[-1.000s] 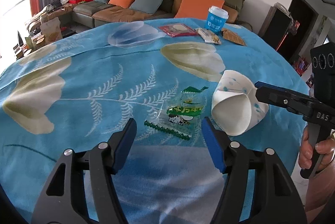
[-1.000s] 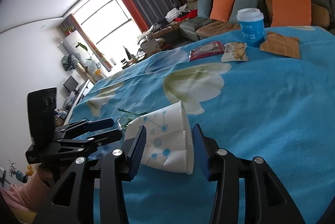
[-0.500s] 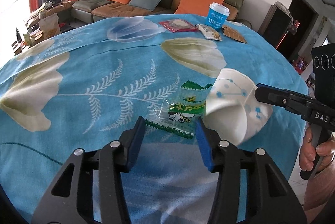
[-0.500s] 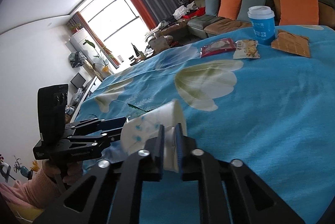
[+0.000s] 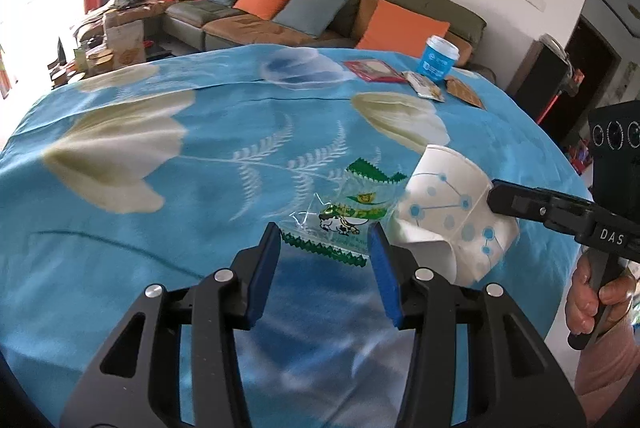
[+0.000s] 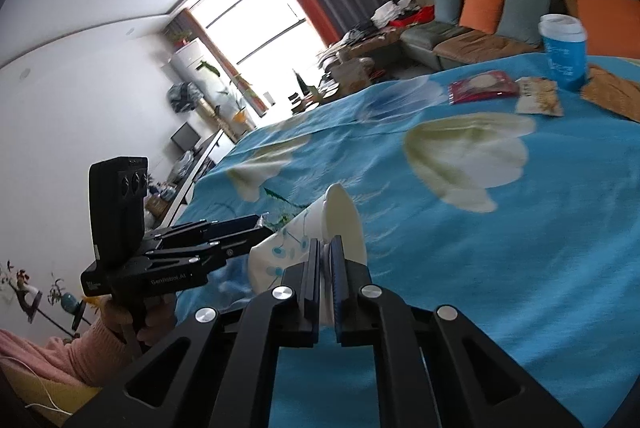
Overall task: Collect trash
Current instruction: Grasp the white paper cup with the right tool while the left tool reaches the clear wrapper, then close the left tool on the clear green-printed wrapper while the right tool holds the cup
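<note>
The right gripper (image 6: 327, 268) is clamped on the crushed white paper cup (image 6: 308, 240), its blue pads pressed nearly together on the flattened wall. The cup, printed with blue dots and lines, is creased and tilted, and seems raised just off the blue floral tablecloth (image 5: 200, 188), though the blur makes that uncertain. The left gripper (image 5: 324, 268) is spread wide and grips nothing, its fingers either side of a clear wrapper (image 5: 344, 216) with green zigzag edges lying flat beside the cup. Far across the table a red packet (image 5: 374, 70), a snack bag (image 5: 426, 88), a brown packet (image 5: 464, 94) and a blue lidded cup (image 5: 436, 58) sit close together.
</note>
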Demonstrator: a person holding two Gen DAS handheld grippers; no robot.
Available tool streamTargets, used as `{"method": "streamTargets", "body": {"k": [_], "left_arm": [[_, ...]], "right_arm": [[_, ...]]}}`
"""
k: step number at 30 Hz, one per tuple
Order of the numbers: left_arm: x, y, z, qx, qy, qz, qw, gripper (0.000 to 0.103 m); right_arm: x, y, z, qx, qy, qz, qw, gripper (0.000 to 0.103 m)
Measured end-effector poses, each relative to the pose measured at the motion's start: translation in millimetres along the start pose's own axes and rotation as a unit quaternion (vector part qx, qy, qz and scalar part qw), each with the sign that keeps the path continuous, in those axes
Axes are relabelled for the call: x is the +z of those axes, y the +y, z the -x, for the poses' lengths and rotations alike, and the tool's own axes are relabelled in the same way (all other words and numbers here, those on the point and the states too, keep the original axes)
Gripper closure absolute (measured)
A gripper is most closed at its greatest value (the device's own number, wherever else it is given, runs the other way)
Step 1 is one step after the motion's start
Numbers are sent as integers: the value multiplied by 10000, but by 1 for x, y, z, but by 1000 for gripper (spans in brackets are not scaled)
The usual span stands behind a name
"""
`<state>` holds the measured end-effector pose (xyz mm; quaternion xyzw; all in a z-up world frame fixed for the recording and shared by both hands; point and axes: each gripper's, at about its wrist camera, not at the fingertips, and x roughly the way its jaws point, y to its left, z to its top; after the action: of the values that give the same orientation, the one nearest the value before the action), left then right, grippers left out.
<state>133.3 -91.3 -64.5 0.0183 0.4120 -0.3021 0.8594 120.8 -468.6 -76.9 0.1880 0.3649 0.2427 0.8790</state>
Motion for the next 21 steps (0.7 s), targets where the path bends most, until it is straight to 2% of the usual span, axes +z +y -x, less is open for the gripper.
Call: {"method": "streamTargets", "body": {"k": [11, 21], "left_arm": [[-15, 11, 20, 171, -124, 93, 9997, 58], [-20, 16, 33, 270, -241, 198, 9991, 59]], "right_arm": [[-2, 14, -12, 257, 236, 166, 9993, 97], [-2, 21, -15, 325, 209, 249, 9989, 99]]}}
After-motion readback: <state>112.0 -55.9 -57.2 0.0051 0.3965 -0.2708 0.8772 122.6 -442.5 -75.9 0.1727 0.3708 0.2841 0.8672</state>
